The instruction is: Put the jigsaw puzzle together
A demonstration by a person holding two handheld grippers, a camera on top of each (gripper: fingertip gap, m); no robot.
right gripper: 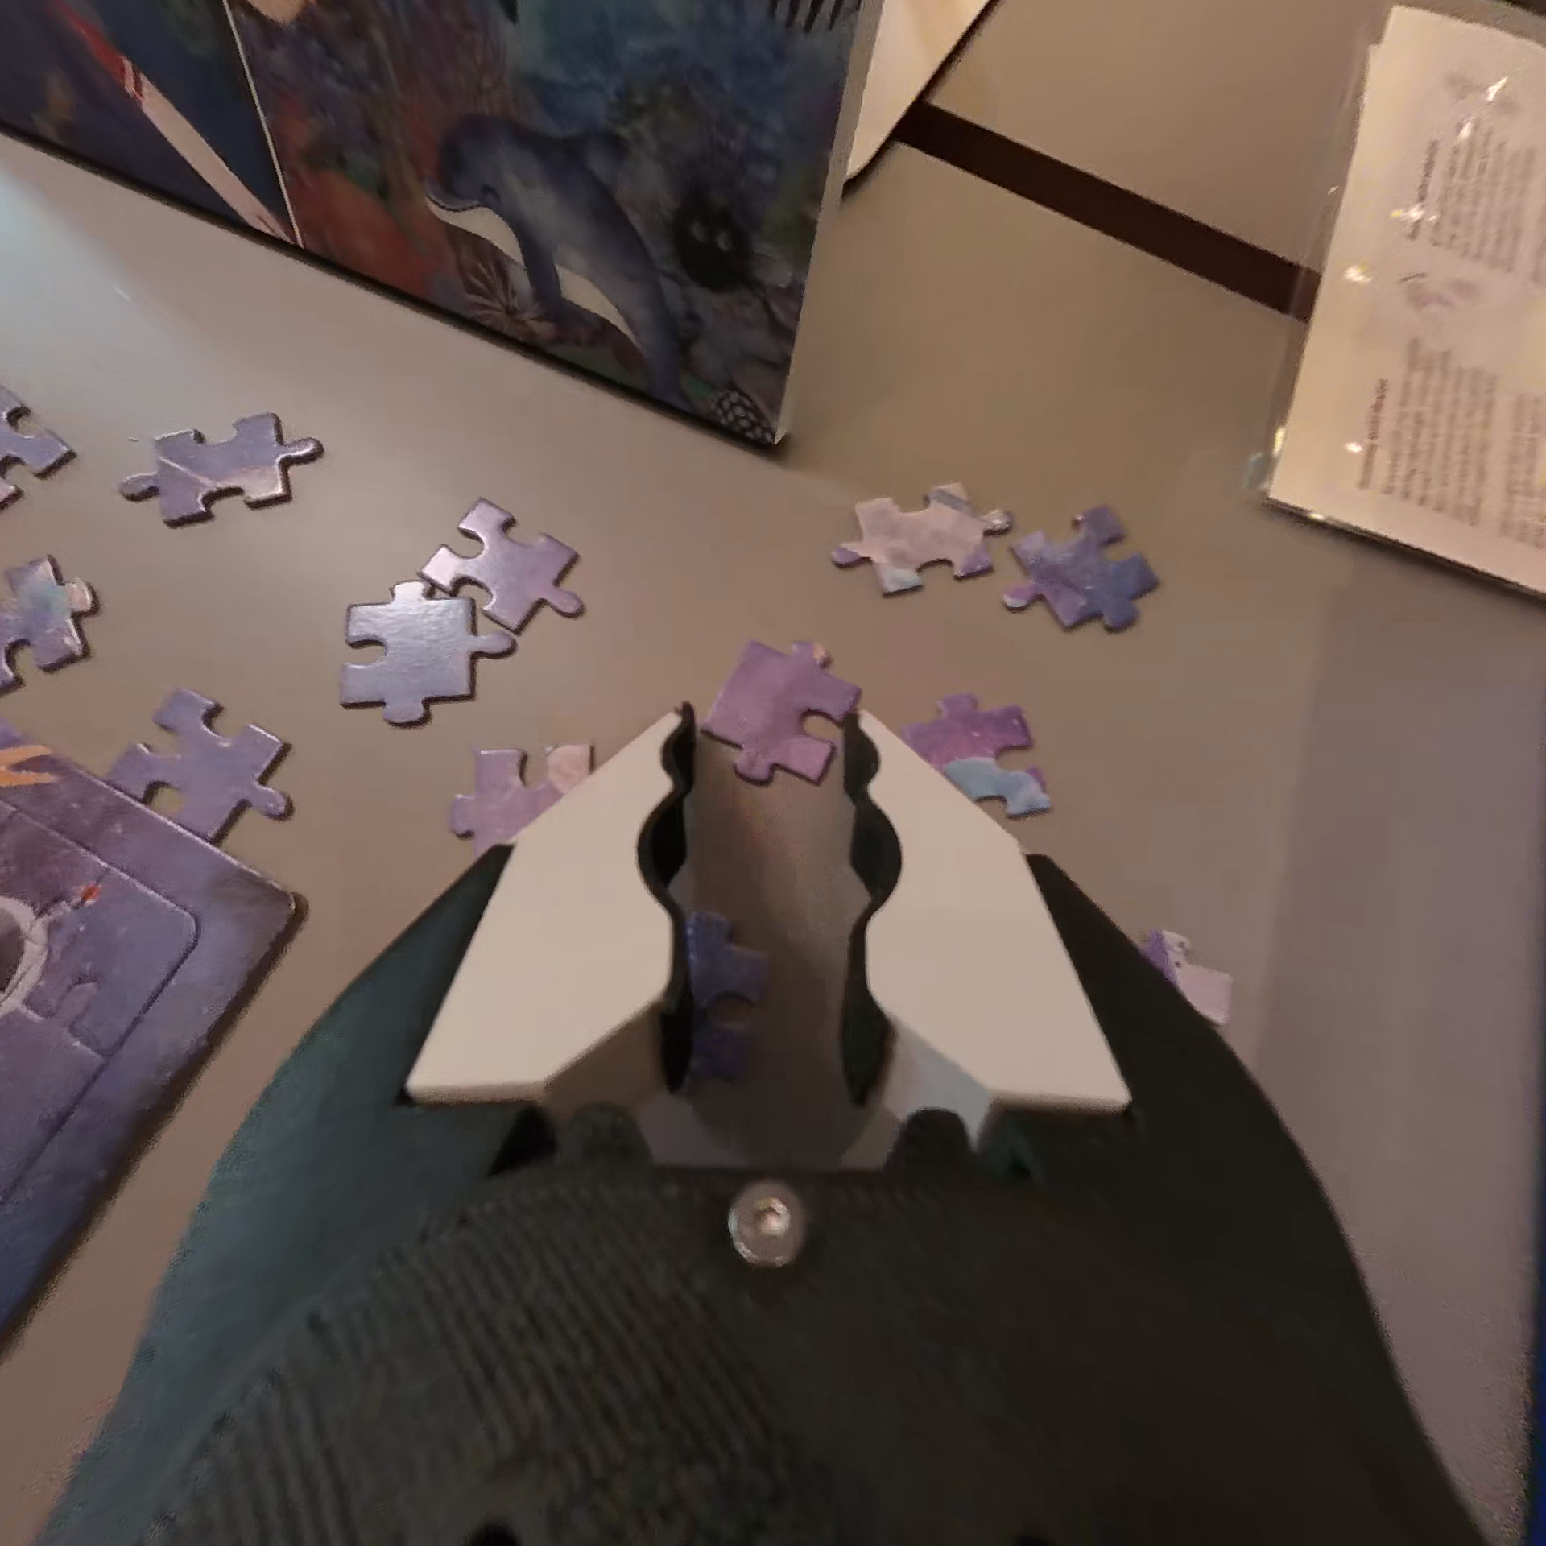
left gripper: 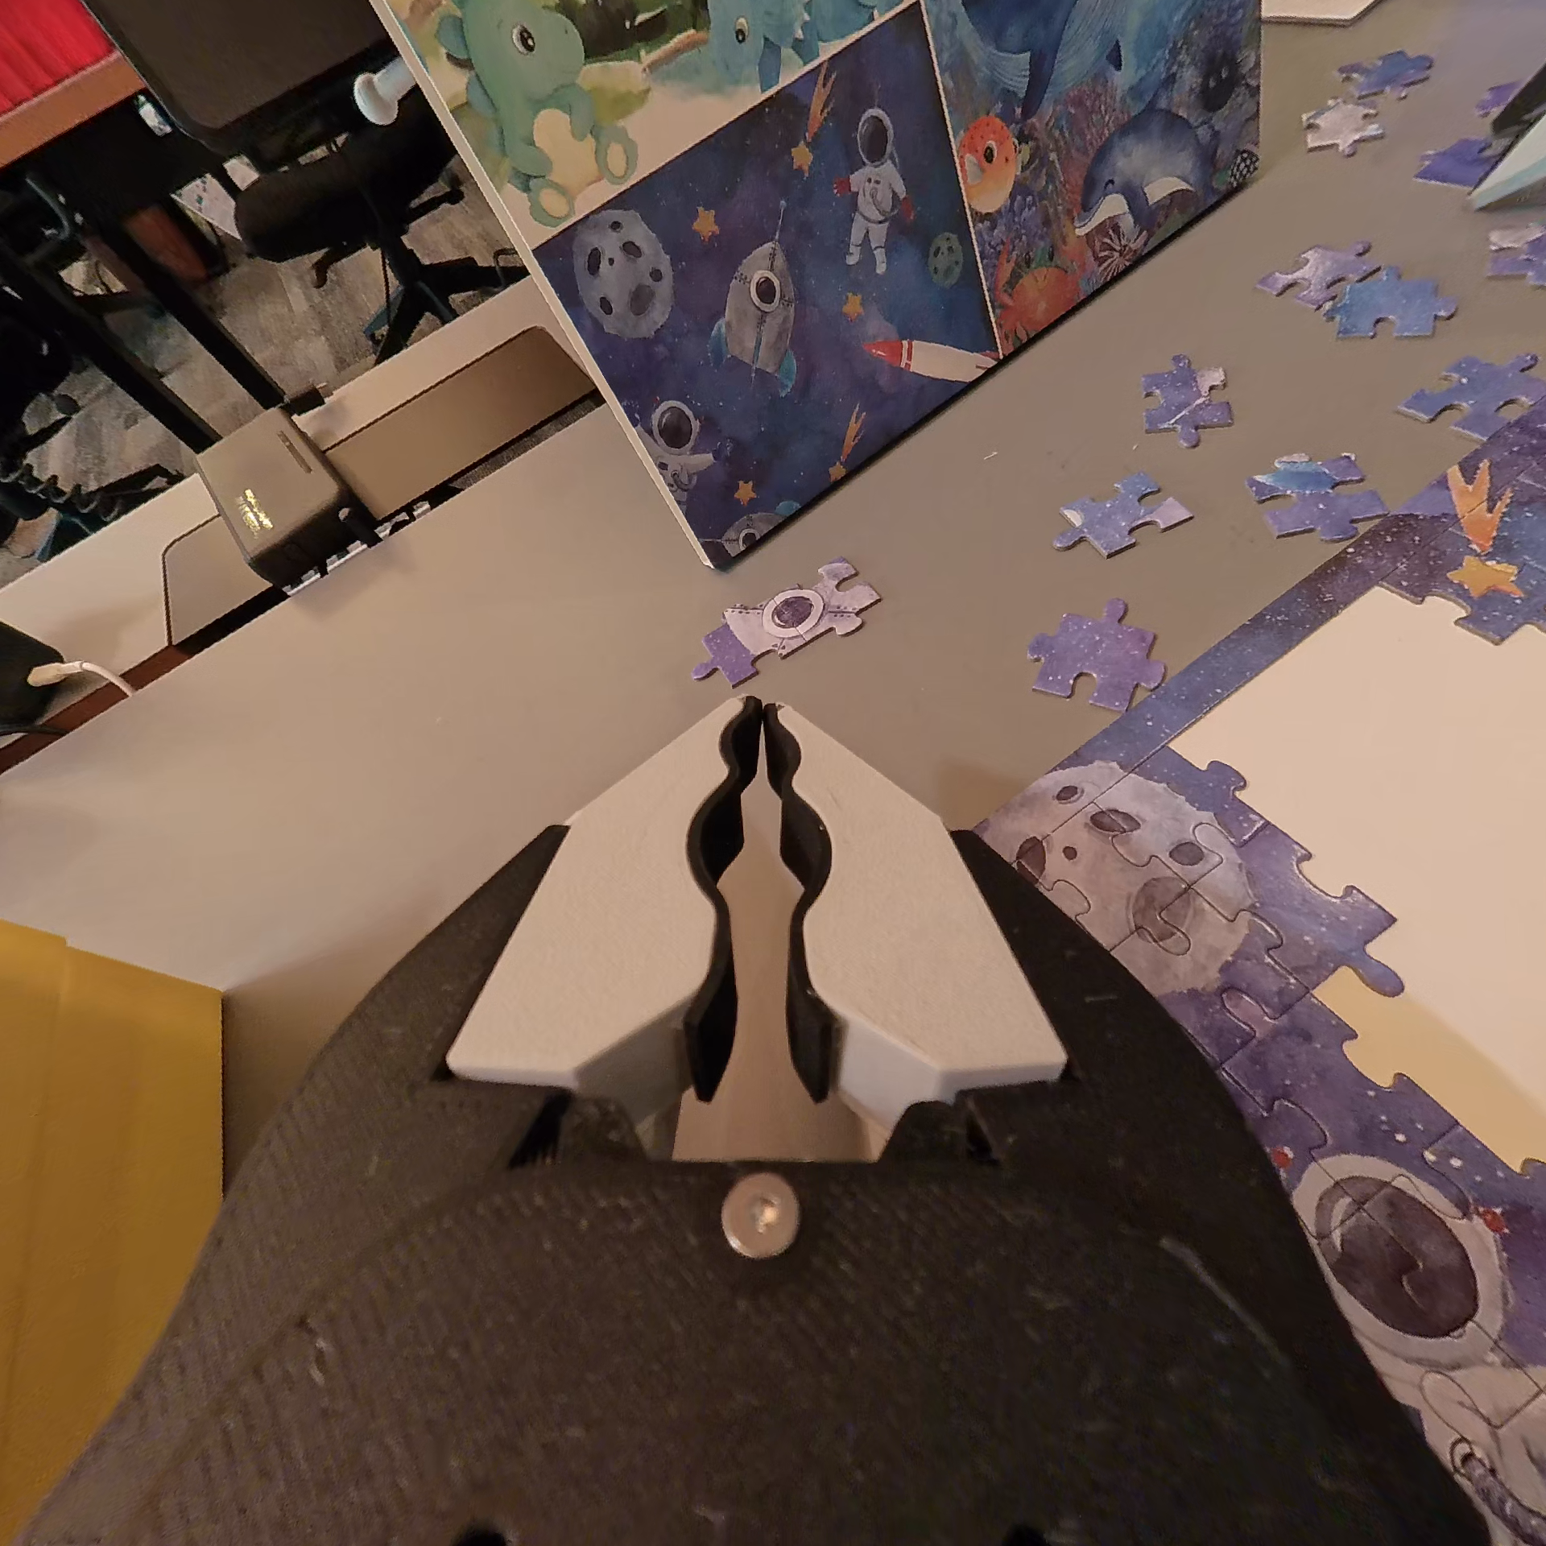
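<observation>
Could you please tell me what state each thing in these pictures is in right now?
Left claw: shut, holding nothing, above the bare table.
Right claw: open, a purple piece lying between its tips, not gripped.
Puzzle: partly assembled, border joined, middle unfilled.
Rocket-window pieces: two joined, flat, apart from the puzzle.
Loose pieces: scattered, face up.
Puzzle box: standing upright.
Printed sheet: lying flat in a clear sleeve.

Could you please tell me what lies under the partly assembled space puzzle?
A cream backing board shows through the unfilled middle of the space puzzle. Whatever lies beneath the joined pieces themselves is covered.
</observation>
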